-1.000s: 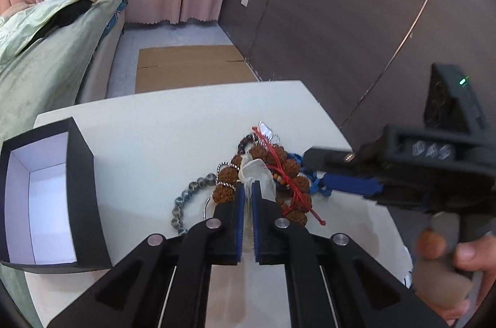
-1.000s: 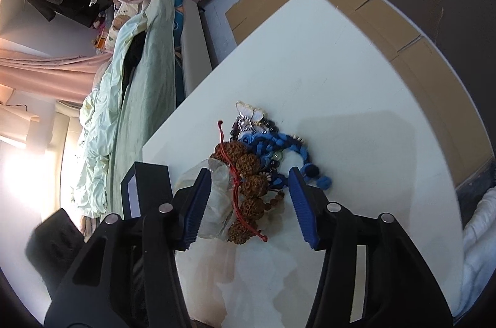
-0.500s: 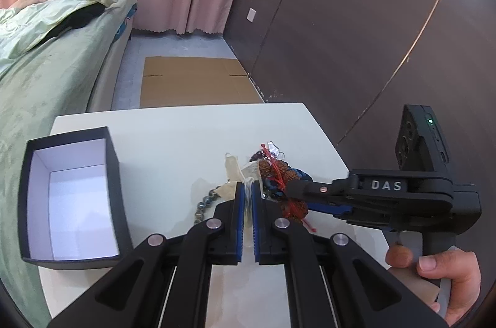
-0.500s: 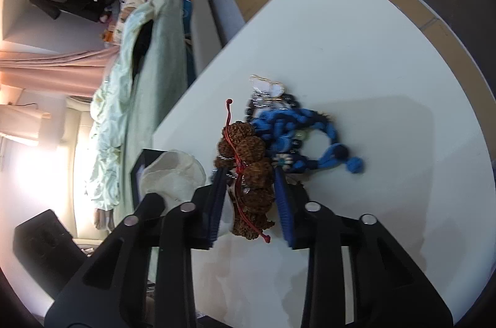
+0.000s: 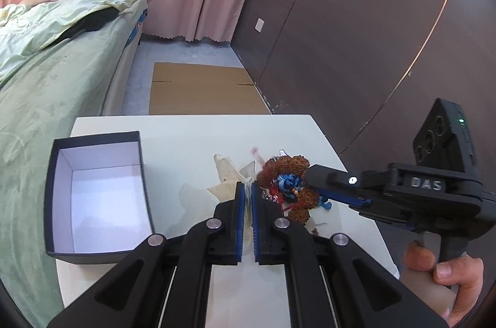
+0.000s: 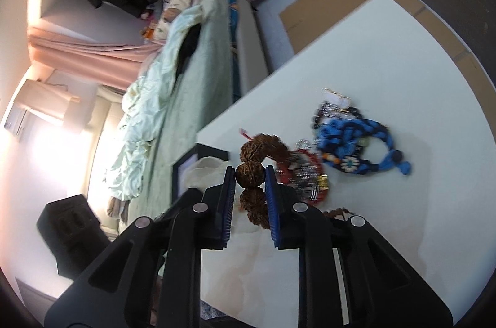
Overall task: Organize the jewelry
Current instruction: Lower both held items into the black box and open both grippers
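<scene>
My left gripper (image 5: pixel 246 192) is shut on a crumpled clear plastic pouch (image 5: pixel 228 172), held just above the white table (image 5: pixel 192 138). My right gripper (image 6: pixel 249 175) has a brown seed-bead bracelet (image 6: pixel 259 146) between its pads; its jaws are closing on one bead and the strand is raised off the table. In the left wrist view the right gripper (image 5: pixel 314 184) reaches in from the right, with the brown seed-bead bracelet (image 5: pixel 286 165) hanging from it. A blue braided bracelet (image 6: pixel 356 135) and tangled silver and red pieces (image 6: pixel 305 172) lie on the table.
An open black box (image 5: pixel 143 172) with a white inside stands at the table's left. A green bed (image 5: pixel 46 79) runs along the left side. Flat cardboard (image 5: pixel 198 89) lies on the floor beyond. A dark wardrobe wall (image 5: pixel 356 33) stands on the right. A hand (image 5: pixel 449 272) grips the right tool.
The right jaws have closed onto the brown bead bracelet and lifted it from the pile. The left gripper has risen and drawn back with the pouch.
</scene>
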`<state>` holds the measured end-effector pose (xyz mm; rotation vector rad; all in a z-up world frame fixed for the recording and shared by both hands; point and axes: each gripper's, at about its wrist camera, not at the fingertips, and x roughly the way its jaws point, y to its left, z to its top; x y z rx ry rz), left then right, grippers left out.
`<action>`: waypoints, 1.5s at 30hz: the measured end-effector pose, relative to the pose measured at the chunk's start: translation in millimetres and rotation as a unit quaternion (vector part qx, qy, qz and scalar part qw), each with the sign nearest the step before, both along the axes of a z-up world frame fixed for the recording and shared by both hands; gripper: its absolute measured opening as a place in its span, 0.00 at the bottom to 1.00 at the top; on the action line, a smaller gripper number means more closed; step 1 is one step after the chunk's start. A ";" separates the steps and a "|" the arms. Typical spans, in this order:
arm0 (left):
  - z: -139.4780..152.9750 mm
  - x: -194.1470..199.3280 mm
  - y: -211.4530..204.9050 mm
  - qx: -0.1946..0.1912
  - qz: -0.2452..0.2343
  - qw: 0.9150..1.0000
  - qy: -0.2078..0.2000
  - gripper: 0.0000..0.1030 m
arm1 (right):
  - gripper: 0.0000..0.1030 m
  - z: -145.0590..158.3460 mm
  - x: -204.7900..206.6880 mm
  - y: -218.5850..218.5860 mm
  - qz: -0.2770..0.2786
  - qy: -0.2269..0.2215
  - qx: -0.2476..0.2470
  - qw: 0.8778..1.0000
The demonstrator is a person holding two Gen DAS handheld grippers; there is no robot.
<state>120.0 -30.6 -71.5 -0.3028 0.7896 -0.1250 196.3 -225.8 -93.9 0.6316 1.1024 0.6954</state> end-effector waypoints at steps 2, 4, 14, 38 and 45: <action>3.7 -3.6 5.1 -0.001 0.005 1.000 -0.004 0.02 | 0.20 8.4 -4.7 3.9 0.004 -0.013 0.003 1.000; 6.6 -5.3 10.4 -0.003 0.010 1.000 -0.008 0.02 | 0.20 15.7 -8.5 5.8 0.004 -0.023 0.011 1.000; 22.5 -18.3 36.3 -0.010 0.035 0.999 -0.023 0.02 | 0.20 34.3 -13.2 7.9 0.004 -0.044 0.066 0.997; 40.2 -46.3 115.9 -0.055 0.131 0.989 -0.033 0.83 | 0.20 57.8 -32.0 65.9 0.033 -0.080 0.128 0.988; 53.8 -55.2 126.7 -0.043 0.156 0.985 -0.061 0.83 | 0.20 49.0 -34.2 91.7 0.045 -0.077 0.111 0.990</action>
